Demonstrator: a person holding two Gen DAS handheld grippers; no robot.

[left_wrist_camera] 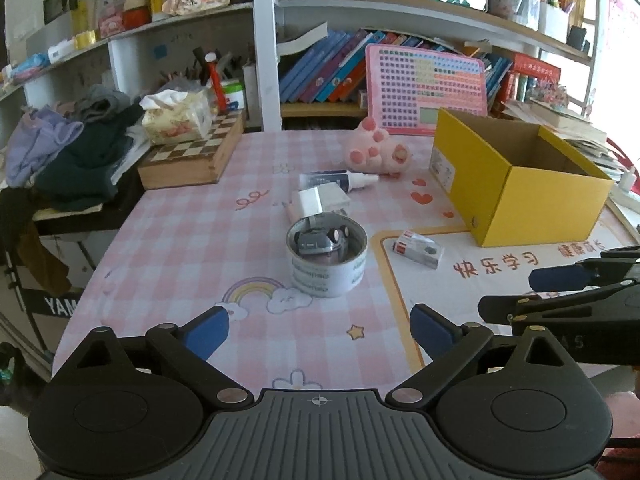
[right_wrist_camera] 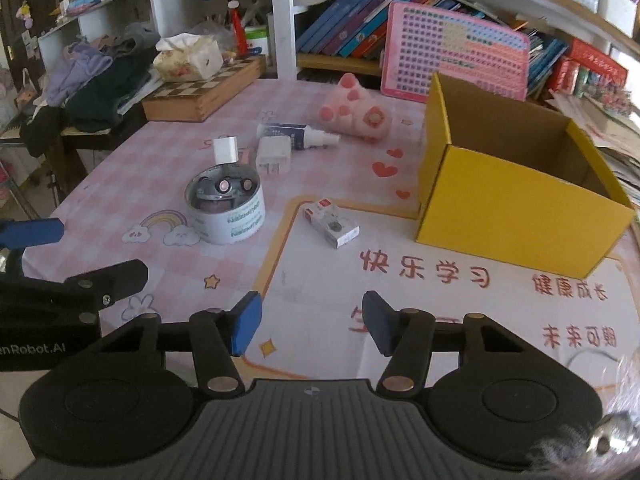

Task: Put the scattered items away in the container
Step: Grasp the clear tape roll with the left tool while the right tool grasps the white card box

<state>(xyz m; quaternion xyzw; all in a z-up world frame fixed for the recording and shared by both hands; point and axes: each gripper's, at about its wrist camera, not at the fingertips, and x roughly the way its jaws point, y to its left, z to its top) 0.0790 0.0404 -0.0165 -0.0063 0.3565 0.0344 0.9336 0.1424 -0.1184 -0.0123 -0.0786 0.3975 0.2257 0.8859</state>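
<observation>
While both claws hung empty above the pink checked tabletop, left claw spread wide and right claw moderately apart, the white tape roll, small red-and-white carton and pink plush paw lay loose beside the open, apparently empty yellow cardboard box, probably awaiting collection.

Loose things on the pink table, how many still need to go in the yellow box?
6, perhaps more hidden: tape roll holding a toy car, small carton, charger, white cube, spray bottle, plush paw.

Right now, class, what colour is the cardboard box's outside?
Yellow; the cardboard box shows best in the right wrist view.
</observation>
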